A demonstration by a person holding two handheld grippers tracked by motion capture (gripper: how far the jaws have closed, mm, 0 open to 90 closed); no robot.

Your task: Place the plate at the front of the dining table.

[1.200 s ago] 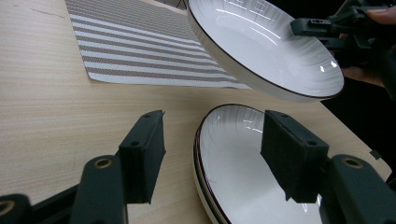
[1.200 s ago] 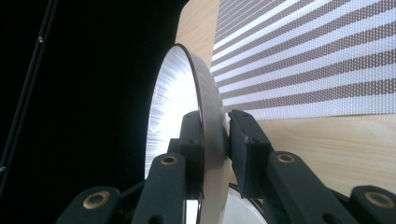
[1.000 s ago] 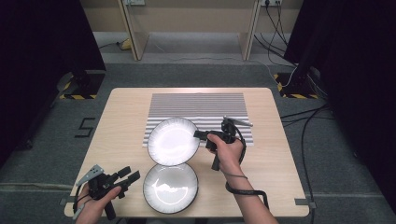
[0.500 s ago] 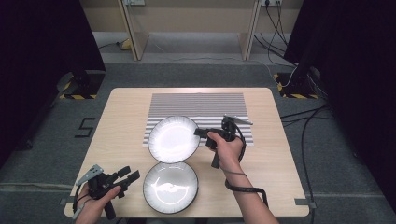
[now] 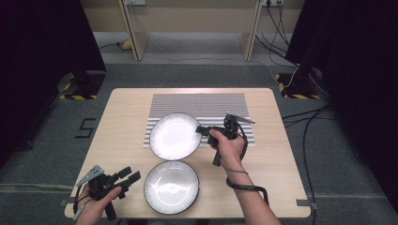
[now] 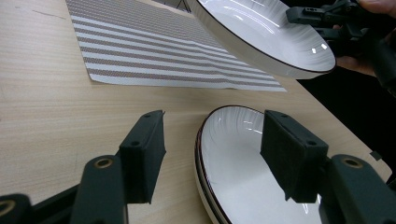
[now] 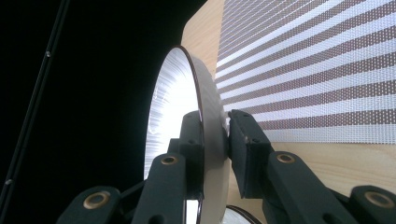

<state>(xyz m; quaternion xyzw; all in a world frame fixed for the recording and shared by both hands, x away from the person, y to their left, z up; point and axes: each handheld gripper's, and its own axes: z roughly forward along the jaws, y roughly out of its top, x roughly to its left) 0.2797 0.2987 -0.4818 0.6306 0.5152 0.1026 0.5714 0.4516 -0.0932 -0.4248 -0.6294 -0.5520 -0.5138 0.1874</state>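
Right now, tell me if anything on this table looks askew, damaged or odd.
Nothing looks broken or spilled. The one thing off level is the upper plate: the right gripper pinches its rim and holds it tilted above the striped mat. The lower plates sit stacked flat, and the left gripper is open beside them.

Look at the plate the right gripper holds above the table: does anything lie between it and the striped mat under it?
Nothing visible does. The right gripper clamps the rim of the raised plate, and the striped mat below shows bare. The other plates sit stacked nearer the person, off the mat.
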